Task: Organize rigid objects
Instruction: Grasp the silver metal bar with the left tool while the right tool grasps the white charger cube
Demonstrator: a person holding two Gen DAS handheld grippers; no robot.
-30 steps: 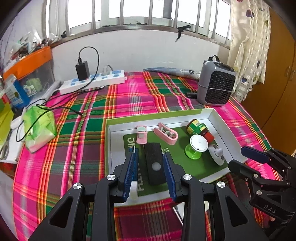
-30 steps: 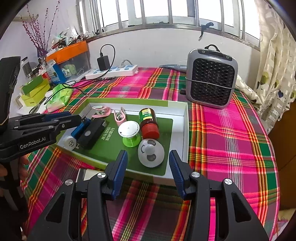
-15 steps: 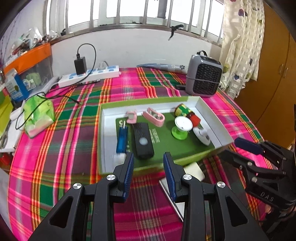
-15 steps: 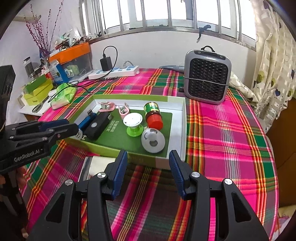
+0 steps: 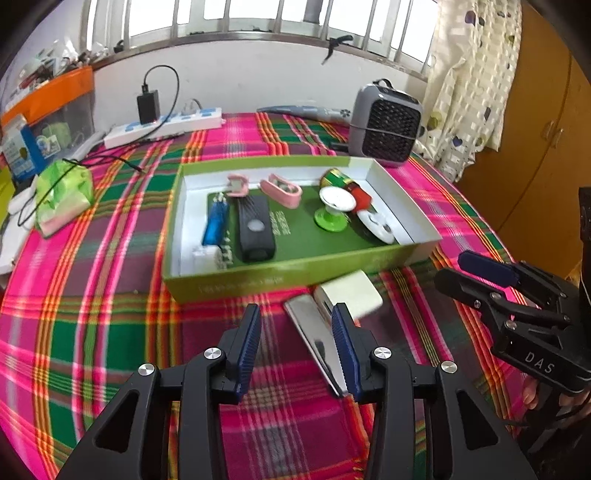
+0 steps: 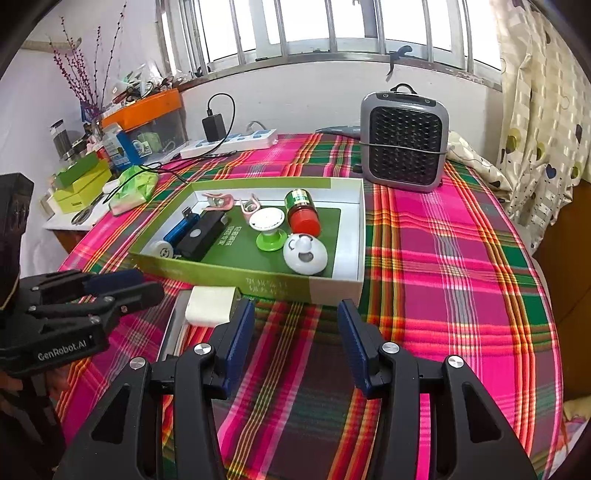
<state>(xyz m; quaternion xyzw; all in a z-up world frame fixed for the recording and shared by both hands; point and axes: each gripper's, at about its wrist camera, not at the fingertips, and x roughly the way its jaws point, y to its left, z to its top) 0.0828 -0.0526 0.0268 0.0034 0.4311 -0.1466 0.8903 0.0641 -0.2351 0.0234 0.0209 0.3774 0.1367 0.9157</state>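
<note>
Green box wall blocks ahead (white block beside).

bright daylight from the barred window, blown out white there; soft shadows; strong fisheye bending and dark vignette at corners; slight motion blur.

Inside the green tray lie a blue stick, black box, pink clips, green-footed spool, red-capped jar and white disc; a white block sits just outside its near wall
</note>
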